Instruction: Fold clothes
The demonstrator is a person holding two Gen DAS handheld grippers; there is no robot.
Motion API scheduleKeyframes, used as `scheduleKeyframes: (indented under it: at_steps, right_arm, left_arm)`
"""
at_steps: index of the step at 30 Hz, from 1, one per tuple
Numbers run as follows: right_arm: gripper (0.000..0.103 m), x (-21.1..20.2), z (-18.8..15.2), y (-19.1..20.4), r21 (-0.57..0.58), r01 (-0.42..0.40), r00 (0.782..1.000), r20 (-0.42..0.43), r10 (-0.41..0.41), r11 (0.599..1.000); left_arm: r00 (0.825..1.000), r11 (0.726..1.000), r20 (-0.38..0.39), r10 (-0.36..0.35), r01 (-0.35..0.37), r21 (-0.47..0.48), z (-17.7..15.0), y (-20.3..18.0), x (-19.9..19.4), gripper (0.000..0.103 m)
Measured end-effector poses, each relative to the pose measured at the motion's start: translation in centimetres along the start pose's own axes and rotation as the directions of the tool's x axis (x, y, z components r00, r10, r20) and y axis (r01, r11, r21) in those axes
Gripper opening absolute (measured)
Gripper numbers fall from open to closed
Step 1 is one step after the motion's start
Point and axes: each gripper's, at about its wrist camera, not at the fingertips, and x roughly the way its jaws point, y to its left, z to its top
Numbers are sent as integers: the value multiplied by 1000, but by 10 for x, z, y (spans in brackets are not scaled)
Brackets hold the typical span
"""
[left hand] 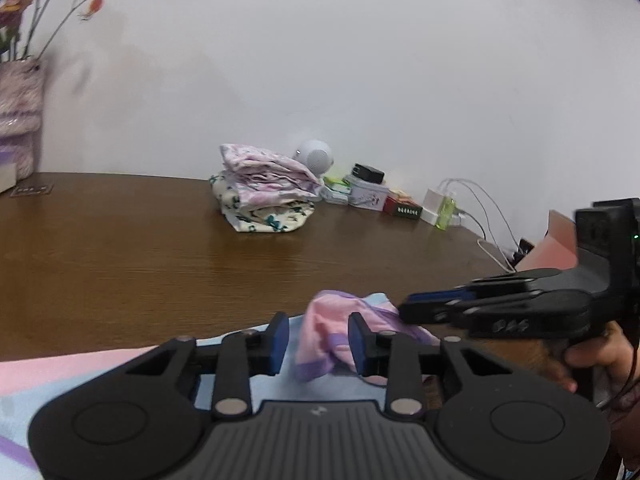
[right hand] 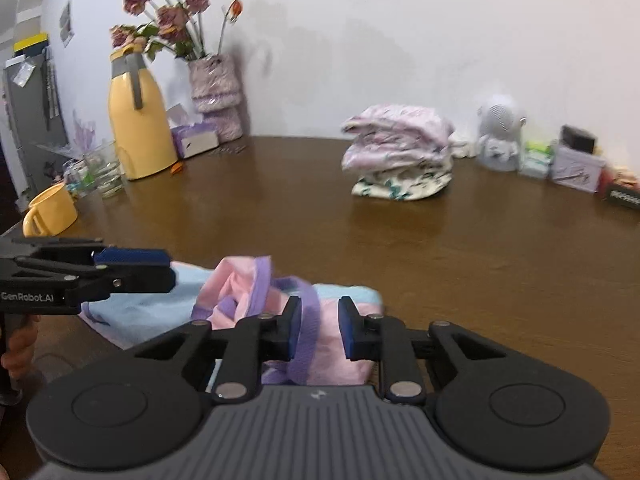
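Note:
A pink and light-blue garment with purple trim lies bunched at the near edge of the brown table. My left gripper stands open around a raised pink fold, and the left pad is clear of the cloth. From the right wrist view the left gripper hovers over the garment's light-blue part. My right gripper is open, with a purple band lying between its fingers against the left one. The right gripper's tips meet the bunch from the right. A stack of folded clothes sits farther back.
A yellow jug, a yellow cup, glasses and a vase of flowers stand at the back left. A white speaker, small boxes and a charger with cables line the wall at the right.

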Motion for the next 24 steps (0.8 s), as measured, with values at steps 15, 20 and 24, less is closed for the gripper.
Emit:
scheduleKeyframes:
  at_steps: [15,20,24]
  right_arm:
    - [29,27,-3,43,-181,-124,992,-30,121,976]
    - [38,-1,1,26,-153,-97,994,26,102,983]
    - [37,0,2,4,-95,-91,995,22,93,991]
  left_arm:
    - [997,997,-23,80,-80,14,18,-14,20,29]
    - [987,985,-87,133,-122,125,12,-26,43,17]
    - [983,989,-137,126,-114,93,-1,-16,56,17]
